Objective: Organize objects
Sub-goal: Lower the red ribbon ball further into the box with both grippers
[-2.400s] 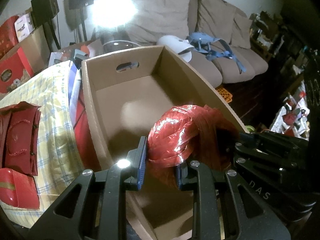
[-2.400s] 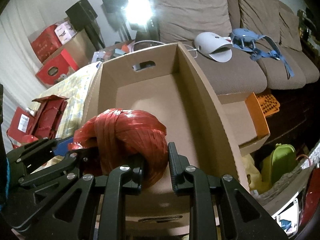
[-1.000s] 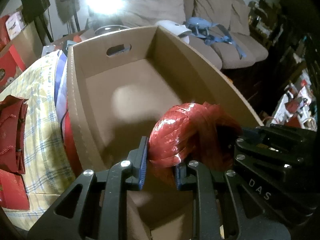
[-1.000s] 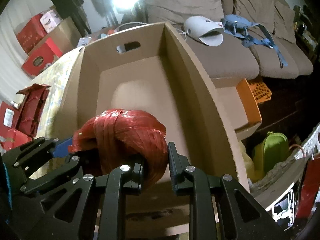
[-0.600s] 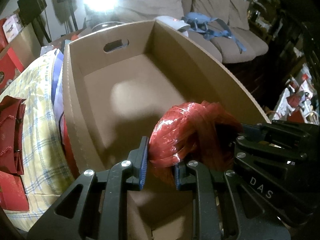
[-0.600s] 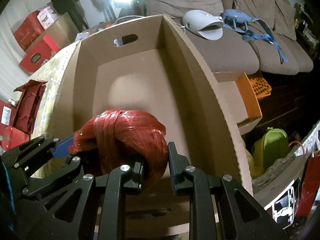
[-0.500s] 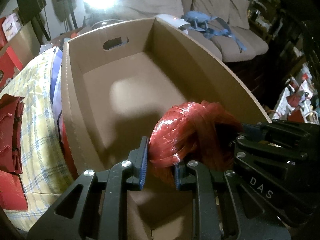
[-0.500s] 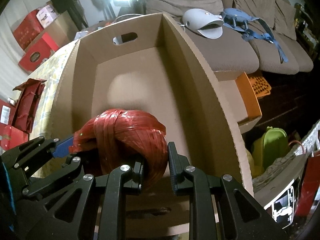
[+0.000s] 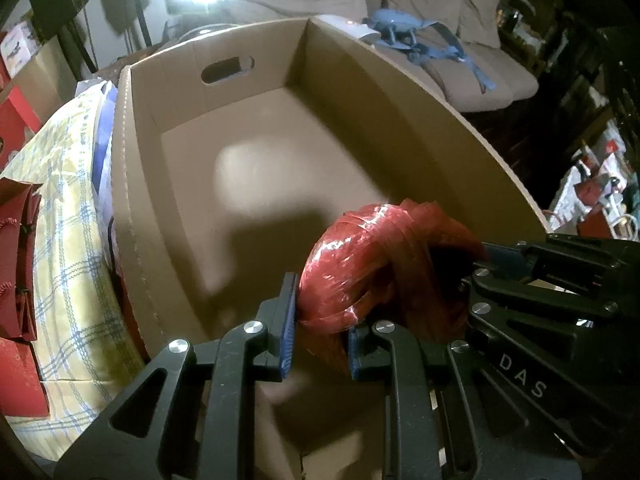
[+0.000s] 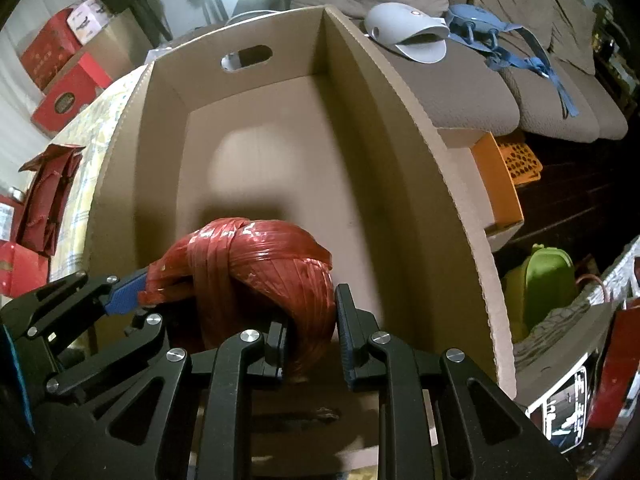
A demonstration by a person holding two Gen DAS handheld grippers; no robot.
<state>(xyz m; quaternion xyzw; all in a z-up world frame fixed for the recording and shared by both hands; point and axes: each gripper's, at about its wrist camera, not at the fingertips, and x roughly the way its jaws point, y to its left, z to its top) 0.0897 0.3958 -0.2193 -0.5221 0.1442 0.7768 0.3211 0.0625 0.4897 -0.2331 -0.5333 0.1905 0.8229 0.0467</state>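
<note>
Left gripper (image 9: 318,330): jaws narrow, clamped on one side of a red ball of plastic twine (image 9: 376,268). Right gripper (image 10: 310,332): jaws equally narrow, pinching the opposite side of the same ball, so the load is shared between both.

Location of item: hanging above the near end of a cardboard box (image 9: 132,208), inside its rim, not resting on the floor of the box.

Change noted: compared with the view two seconds back, the box interior fills more of both views and the near wall has slid lower, so the ball has been carried in over the opening. Grip unchanged. Judgement: transport step nearly complete; lowering and release remain.

Clearances: box floor bare, long walls well apart from the ball on both sides, far wall with handle cut-out (image 10: 247,57) distant. Yellow checked cloth (image 9: 60,248) lies outside the left wall; sofa (image 10: 472,92) beyond the right wall. Ample room to descend.
</note>
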